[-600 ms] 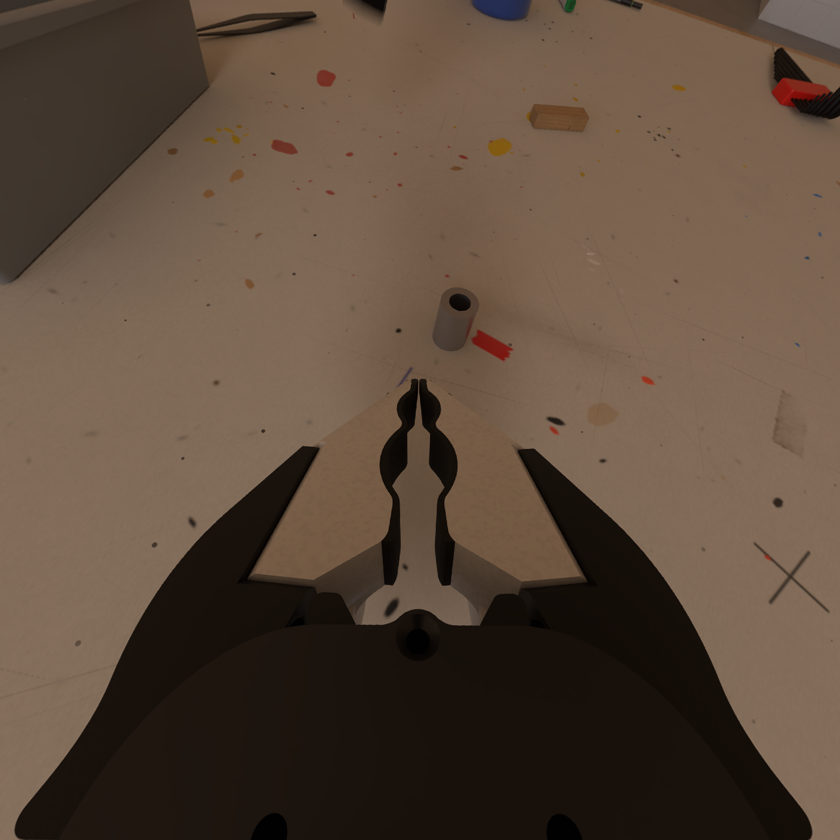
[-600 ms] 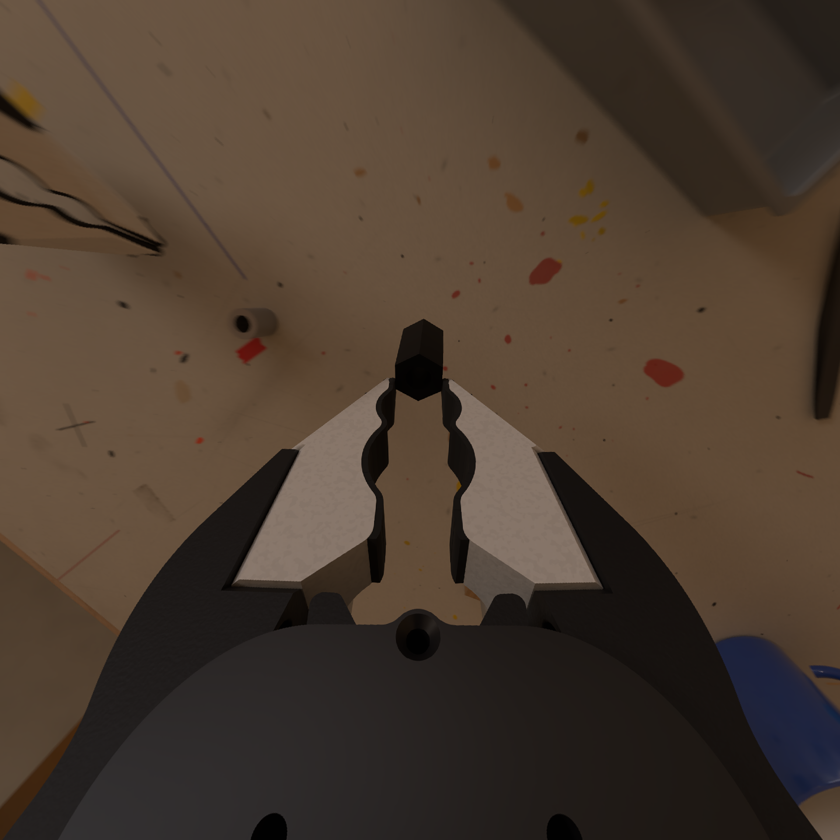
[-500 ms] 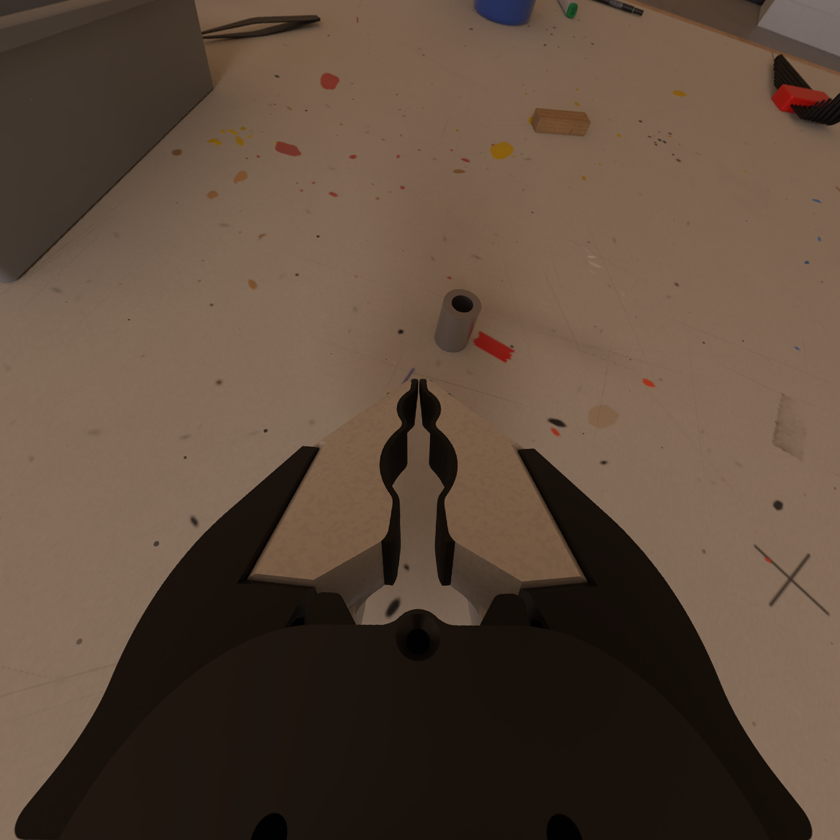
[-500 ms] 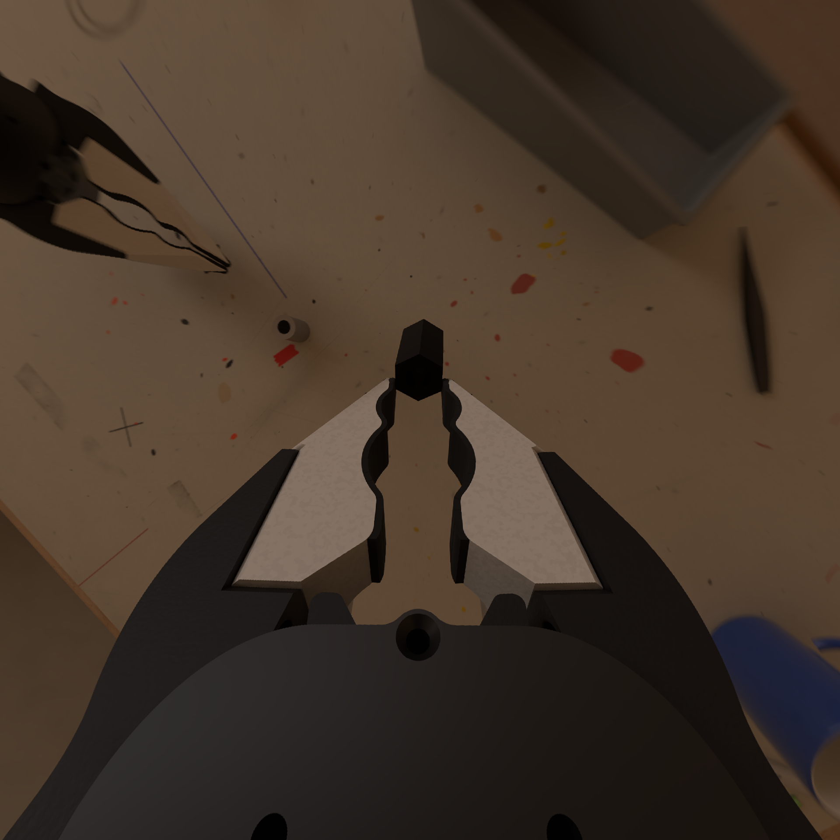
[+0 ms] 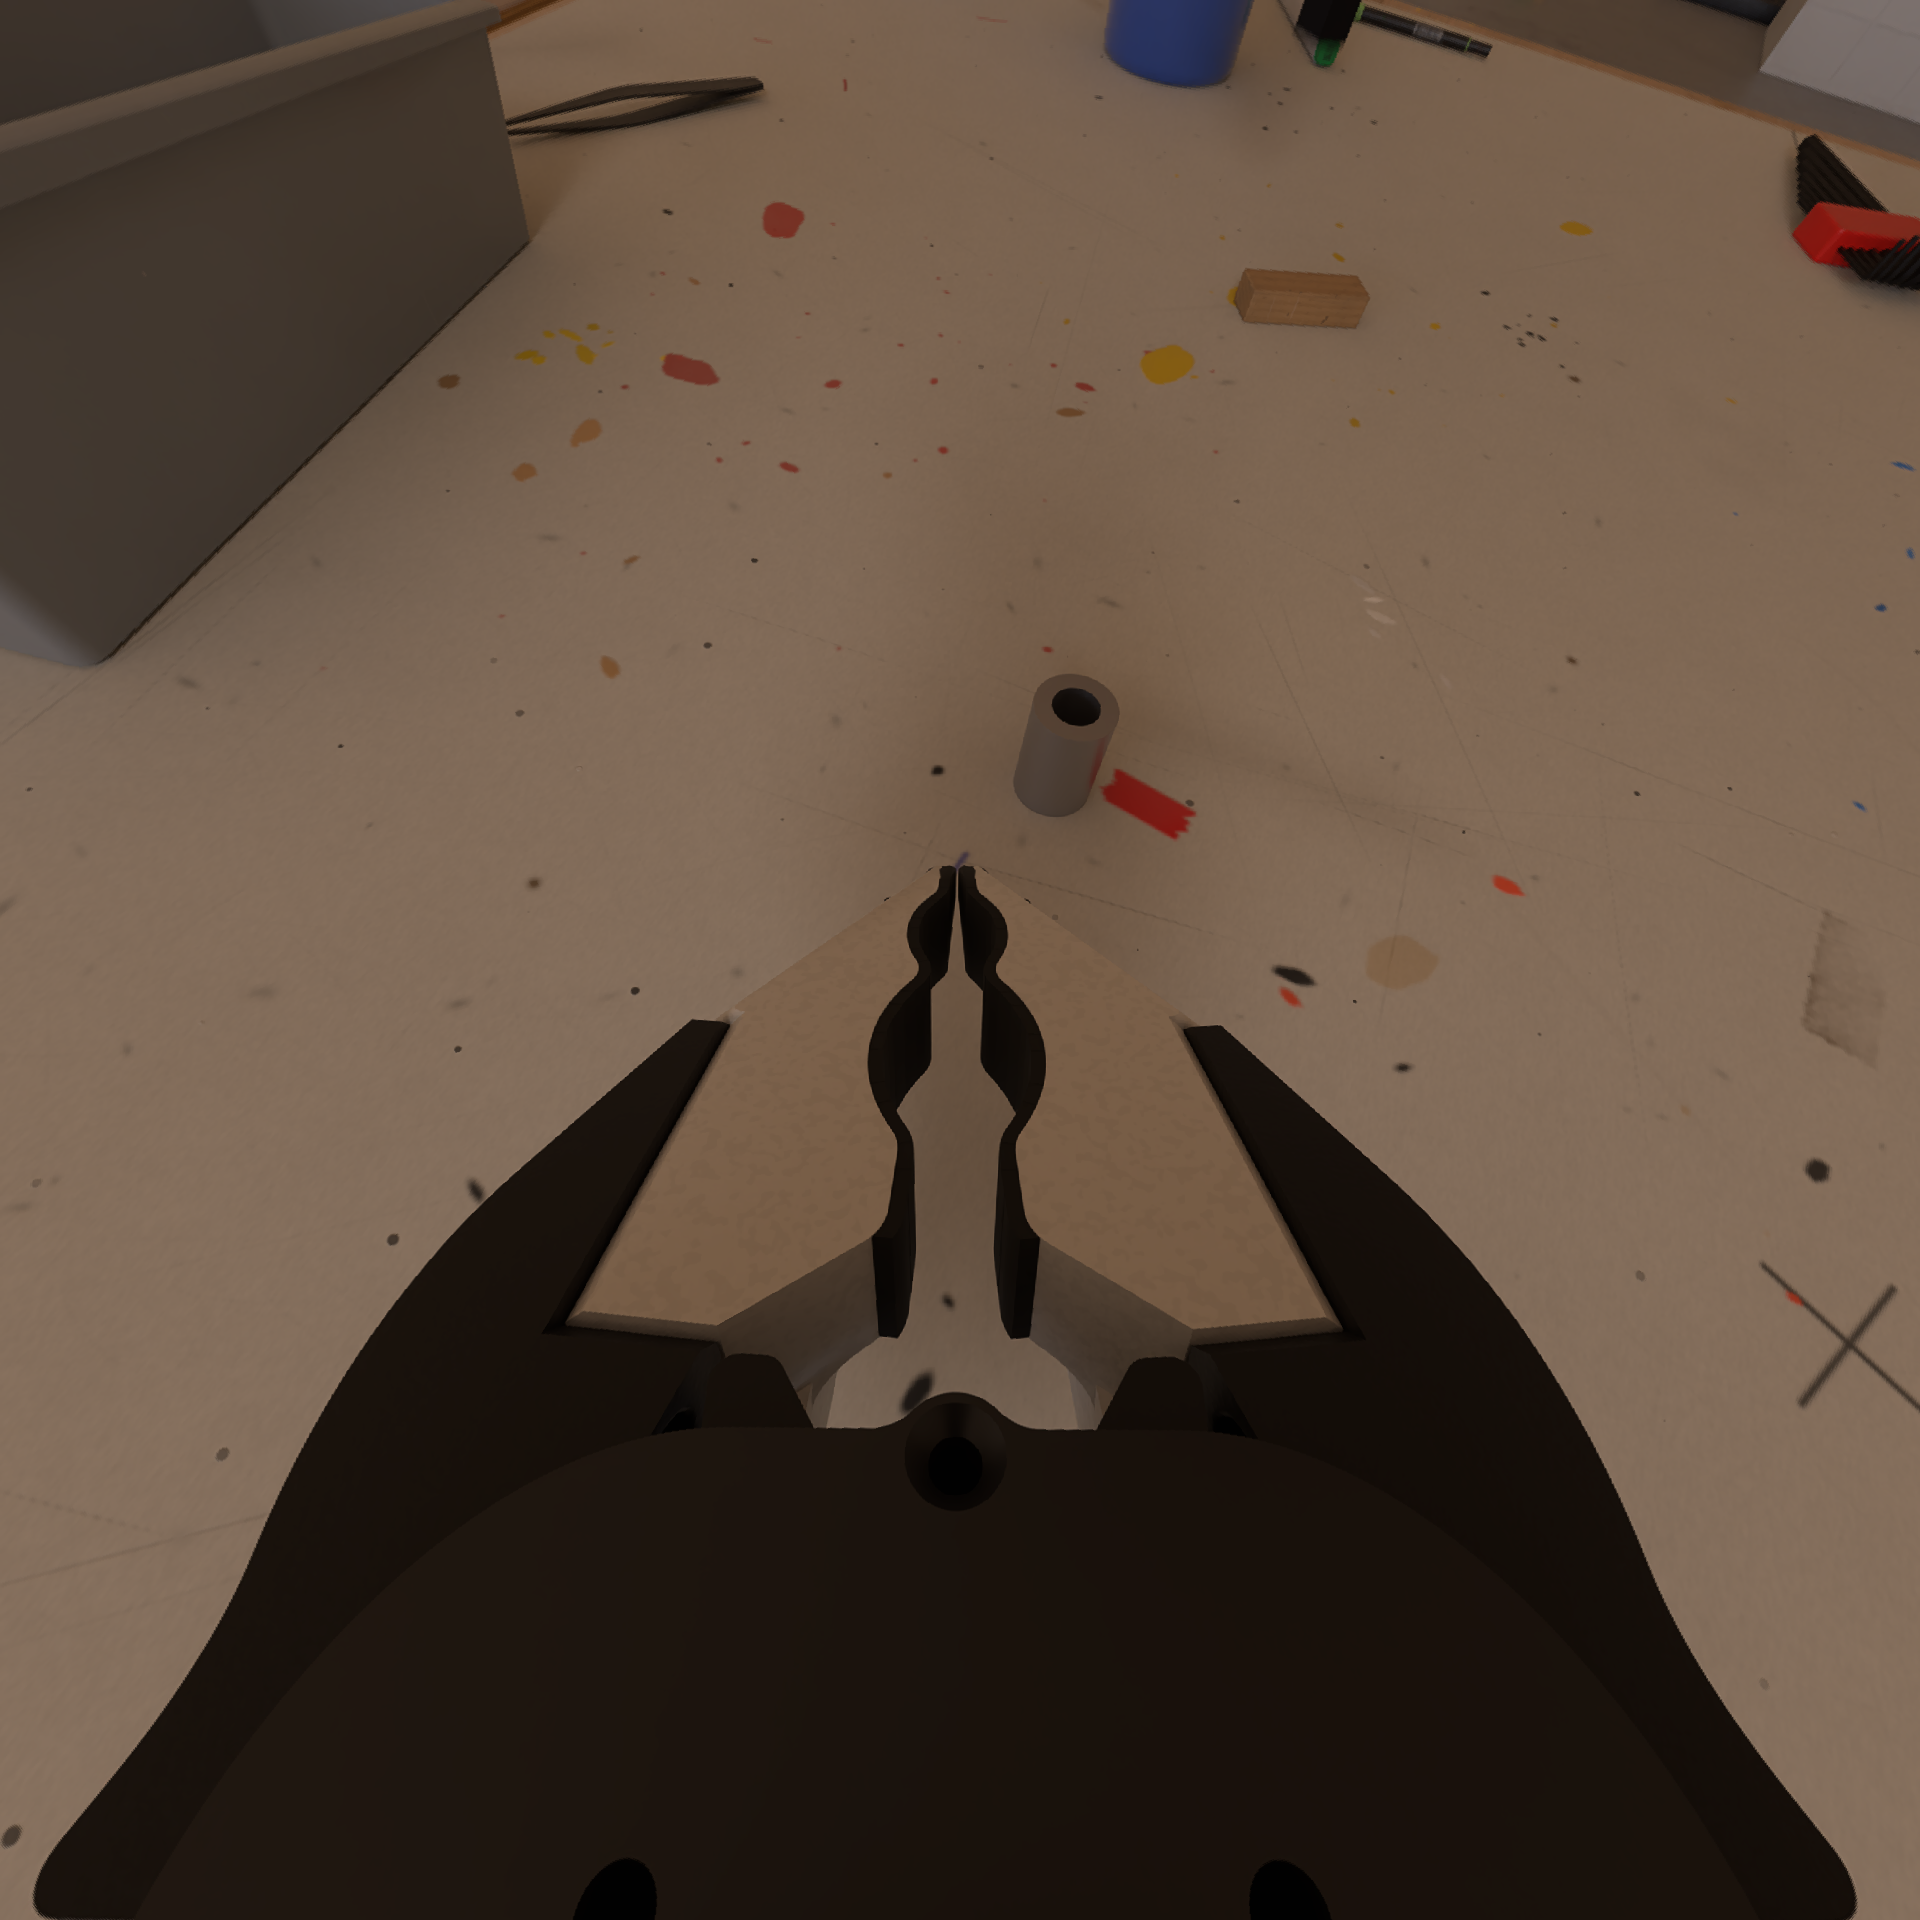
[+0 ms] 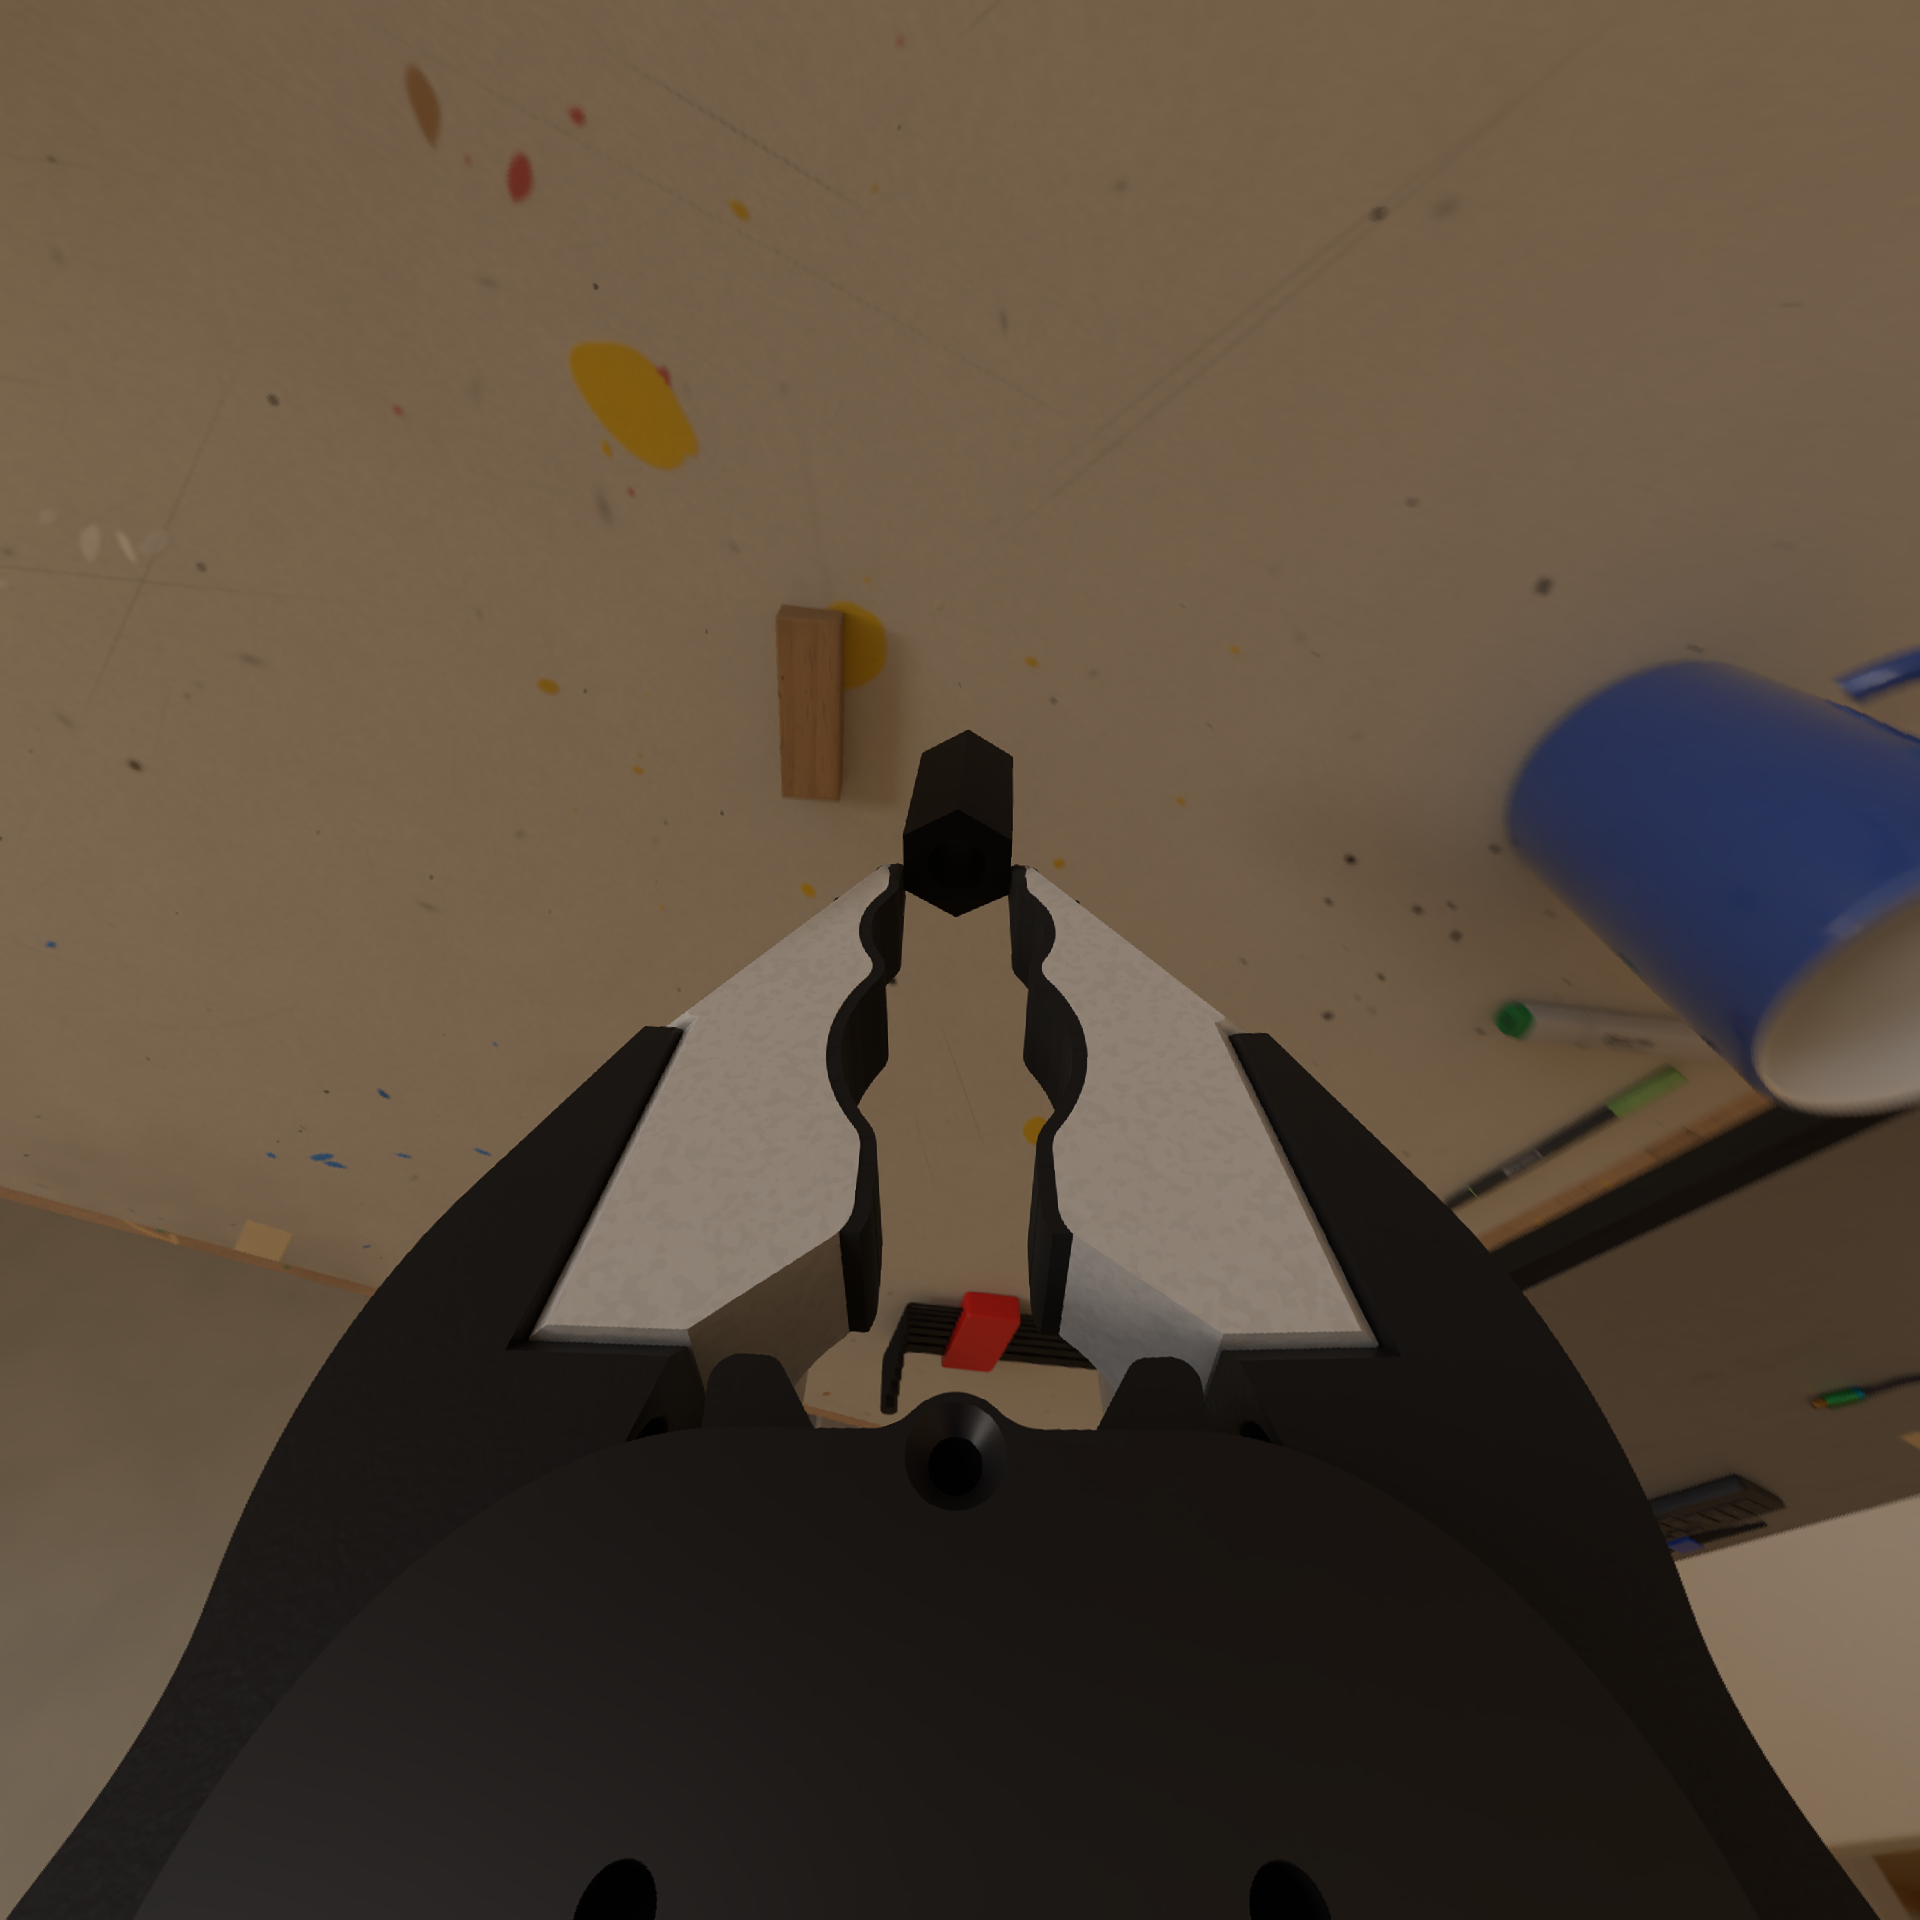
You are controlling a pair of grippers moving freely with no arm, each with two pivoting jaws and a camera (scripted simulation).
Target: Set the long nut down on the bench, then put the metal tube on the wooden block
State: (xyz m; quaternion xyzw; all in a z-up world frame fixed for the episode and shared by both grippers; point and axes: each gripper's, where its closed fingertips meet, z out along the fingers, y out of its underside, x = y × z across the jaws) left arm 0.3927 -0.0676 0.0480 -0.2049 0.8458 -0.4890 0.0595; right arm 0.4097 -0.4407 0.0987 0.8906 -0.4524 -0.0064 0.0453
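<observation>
My right gripper (image 6: 956, 883) is shut on a black hexagonal long nut (image 6: 961, 816) and holds it above the bench. The wooden block (image 6: 809, 702) lies on the bench just beyond and left of the nut in the right wrist view. In the left wrist view the grey metal tube (image 5: 1065, 744) stands upright on the bench, just ahead and slightly right of my left gripper (image 5: 956, 881), which is shut and empty. The wooden block (image 5: 1301, 298) lies farther off, to the right.
A grey box (image 5: 229, 312) stands at the left, with black tweezers (image 5: 634, 104) behind it. A blue cup (image 5: 1174, 36) (image 6: 1725, 873) and pens (image 6: 1590, 1023) lie near the far edge. A red and black clamp (image 5: 1860, 234) (image 6: 977, 1340) sits at the right. The bench (image 5: 1558, 623) bears paint spots.
My right gripper has swung round with the nut: the tube, the left gripper and the grey box have left its view, and the wooden block and blue cup now show. The left gripper has barely moved.
</observation>
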